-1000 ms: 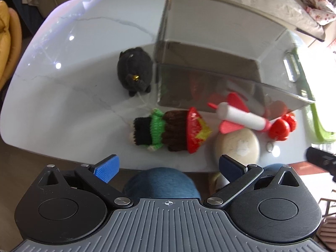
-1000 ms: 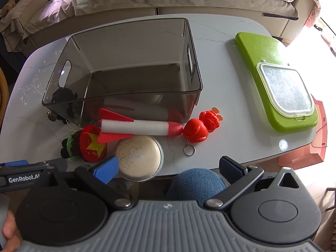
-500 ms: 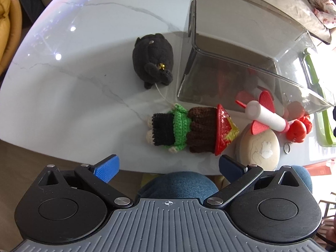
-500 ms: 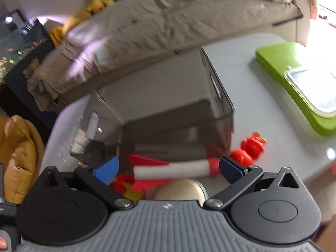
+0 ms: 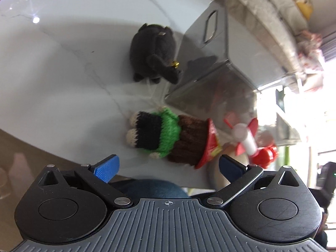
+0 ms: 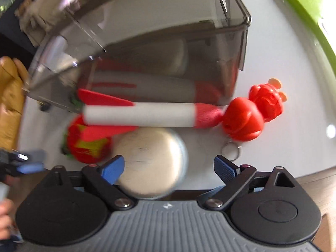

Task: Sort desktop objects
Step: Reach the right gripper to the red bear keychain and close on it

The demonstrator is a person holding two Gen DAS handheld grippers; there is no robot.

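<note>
Both hand-held grippers have come down toward the near edge of the white marble table (image 5: 63, 67) over the last second, and the toys now fill far more of each wrist view than they did. The right gripper (image 6: 169, 169) has dropped the most: a second ago it looked over the whole table from above, and now its blue pads bracket the round beige compact (image 6: 150, 159) at the table's edge, with the red-and-white foam rocket (image 6: 147, 116) lying just beyond it against the front wall of the smoky clear storage bin (image 6: 168, 31). Its jaws have just been closing a little from their widest, but they stand open, with the pads apart from the compact's sides; nothing is gripped. The left gripper (image 5: 169, 169) has moved in and rolled, so the table now sits tilted in its view; its jaws are wide open and empty, aimed at the crocheted doll (image 5: 166, 136) in green, brown and a red star hat, which lies on its side just in front of the bin's corner. The black plush toy (image 5: 154, 58) sits beyond it, beside the bin's handle end, and the red keychain figure (image 6: 252, 113) lies at the rocket's nose. The bin looks empty, so the sorting appears barely begun; the likely reading is two pickups starting, compact on the right, doll on the left.
</note>
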